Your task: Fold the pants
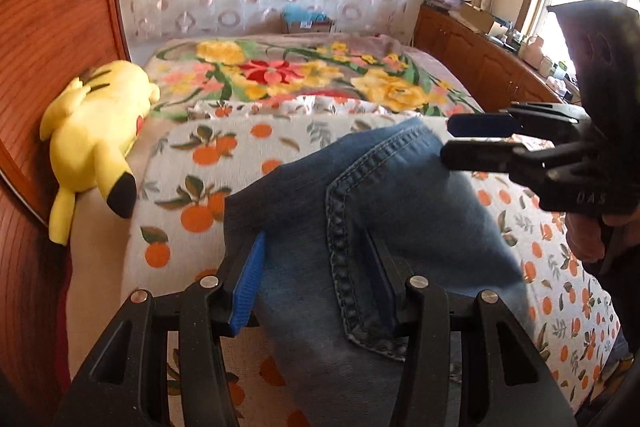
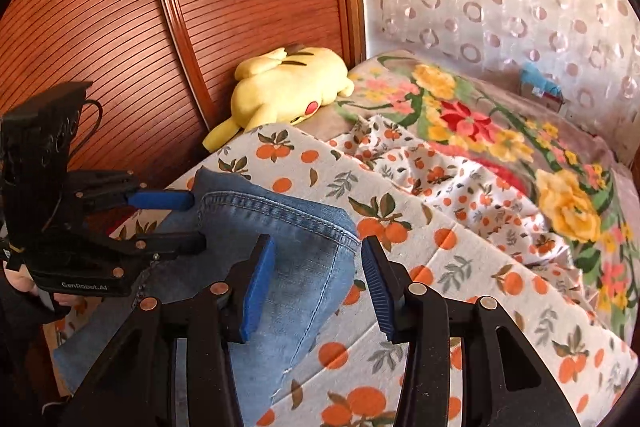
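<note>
Blue jeans (image 1: 400, 195) lie folded on the orange-print sheet (image 1: 208, 155), a back pocket facing up. My left gripper (image 1: 314, 287) hangs over them, its blue pads apart on either side of the pocket seam and pinching nothing. My right gripper (image 1: 446, 139) comes in from the right above the jeans' far edge, fingers apart and empty. In the right wrist view, the right gripper (image 2: 318, 279) stands open over the right edge of the jeans (image 2: 288, 227). The left gripper (image 2: 198, 221) is open at their left end.
A yellow plush toy (image 1: 96, 139) lies against the ribbed wooden headboard (image 1: 48, 27). A floral blanket (image 1: 304, 75) covers the far part of the bed. A cluttered wooden cabinet (image 1: 480, 59) runs under the window. A person's hand (image 1: 584, 235) holds the right gripper.
</note>
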The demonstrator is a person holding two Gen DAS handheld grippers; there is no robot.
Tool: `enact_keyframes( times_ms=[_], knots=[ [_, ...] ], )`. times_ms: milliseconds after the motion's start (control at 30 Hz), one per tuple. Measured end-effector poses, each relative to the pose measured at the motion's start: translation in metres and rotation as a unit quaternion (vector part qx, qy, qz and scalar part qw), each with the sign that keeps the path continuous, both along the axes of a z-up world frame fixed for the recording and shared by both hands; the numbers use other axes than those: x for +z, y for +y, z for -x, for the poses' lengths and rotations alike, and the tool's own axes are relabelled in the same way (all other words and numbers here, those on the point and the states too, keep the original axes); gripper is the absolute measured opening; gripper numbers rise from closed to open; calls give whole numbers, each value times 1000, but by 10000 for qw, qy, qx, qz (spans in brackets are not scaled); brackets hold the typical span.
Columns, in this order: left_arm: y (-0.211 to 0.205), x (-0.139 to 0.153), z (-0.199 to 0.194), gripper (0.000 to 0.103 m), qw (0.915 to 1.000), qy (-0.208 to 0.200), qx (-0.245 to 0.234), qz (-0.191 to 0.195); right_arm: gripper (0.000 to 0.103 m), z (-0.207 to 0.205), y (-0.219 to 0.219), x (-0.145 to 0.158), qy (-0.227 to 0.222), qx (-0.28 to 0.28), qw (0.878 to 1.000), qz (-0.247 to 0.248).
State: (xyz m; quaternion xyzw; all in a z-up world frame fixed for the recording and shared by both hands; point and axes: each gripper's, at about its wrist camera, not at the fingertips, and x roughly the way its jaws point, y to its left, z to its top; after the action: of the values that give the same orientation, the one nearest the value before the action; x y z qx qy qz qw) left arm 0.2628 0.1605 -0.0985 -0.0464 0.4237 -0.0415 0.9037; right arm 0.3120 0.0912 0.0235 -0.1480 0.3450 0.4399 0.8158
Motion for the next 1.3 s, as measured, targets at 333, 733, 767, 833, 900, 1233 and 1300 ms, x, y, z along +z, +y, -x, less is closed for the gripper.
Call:
enact_keyframes(
  times_ms=[333,733,767,833,900,1233,1300],
  knots=[
    [4,-14,5,50,9997,-71,29,223,55,-39,10,-14,710,39,9967,-388],
    [8,-17,5,50,9996,-62,60,257,63,-58,30,-48,1000,-134,9948,-101],
    [9,-16,6,50,9996,-57,74,254,63,-59,31,-48,985,-121,9950,-87],
    [9,-15,8,50,9997,-50,116,223,63,-55,34,-48,902,-103,9958,-69],
    [9,-11,13,50,9996,-58,205,186,61,-54,34,-50,904,-67,9959,-57],
    [19,-1,71,57,9972,-129,539,512,20,-27,15,-19,640,18,9964,-562],
    [21,2,82,57,9963,-162,617,568,19,-15,1,-4,401,-69,9965,-728]
  ],
)
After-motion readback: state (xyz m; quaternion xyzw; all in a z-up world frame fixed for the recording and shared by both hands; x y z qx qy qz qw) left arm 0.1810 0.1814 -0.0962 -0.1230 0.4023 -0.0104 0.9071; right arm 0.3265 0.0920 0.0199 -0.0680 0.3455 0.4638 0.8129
